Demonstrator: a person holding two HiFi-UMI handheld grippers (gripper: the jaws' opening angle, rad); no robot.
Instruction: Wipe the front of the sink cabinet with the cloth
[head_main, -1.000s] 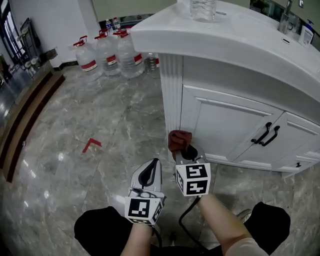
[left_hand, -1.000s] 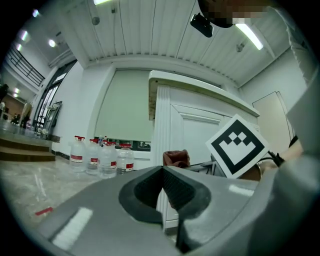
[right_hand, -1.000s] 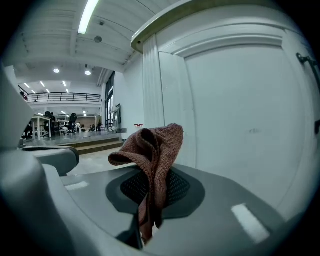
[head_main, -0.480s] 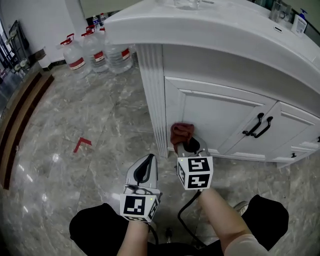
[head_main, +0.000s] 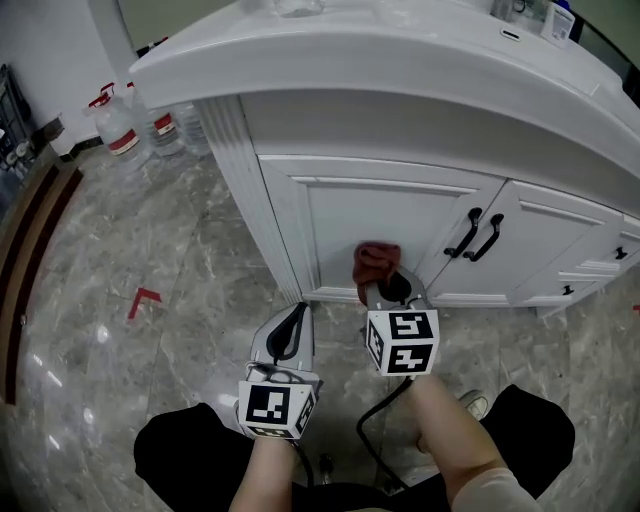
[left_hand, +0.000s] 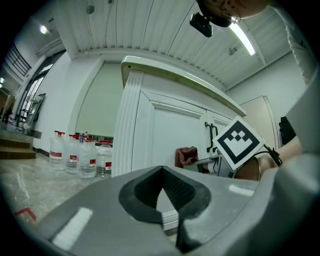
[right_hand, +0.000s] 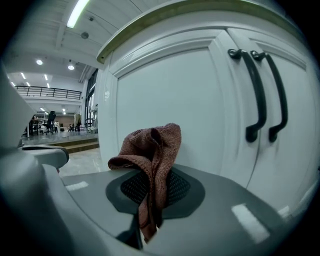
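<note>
On the marble floor (head_main: 180, 260) by the far wall, well apart from the sink cabinet (head_main: 385, 215): a group of large clear water bottles (head_main: 120, 132) with red caps and red-and-white labels. Clear liquid inside, level hard to judge. Print on the labels too small to read, also on the water bottles (left_hand: 80, 156) as seen from the left gripper.

On the white tabletop (head_main: 400, 70) above the doors: only the base of one clear container (head_main: 290, 6), cut off by the upper edge, contents not to be made out. A few small items at the far right corner, also cut off and unclear.

Right gripper (head_main: 383, 283): closed tight on a dark red cloth (head_main: 375, 258). Pinches the cloth (right_hand: 152, 147) between the jaws, bunched above them, with a short tail hanging below. Holds it low on the left door, left of the two black handles (head_main: 478, 235), very near the white panel. Real contact with the panel impossible to confirm.

Left gripper (head_main: 297, 318): closed too, jaws together with nothing between them. Hangs low over the floor, just left of the right gripper, apart from the cabinet.

Only black-and-white square markers on both cubes, no readable writing. Further left on the floor, a red angle mark (head_main: 142, 300).
</note>
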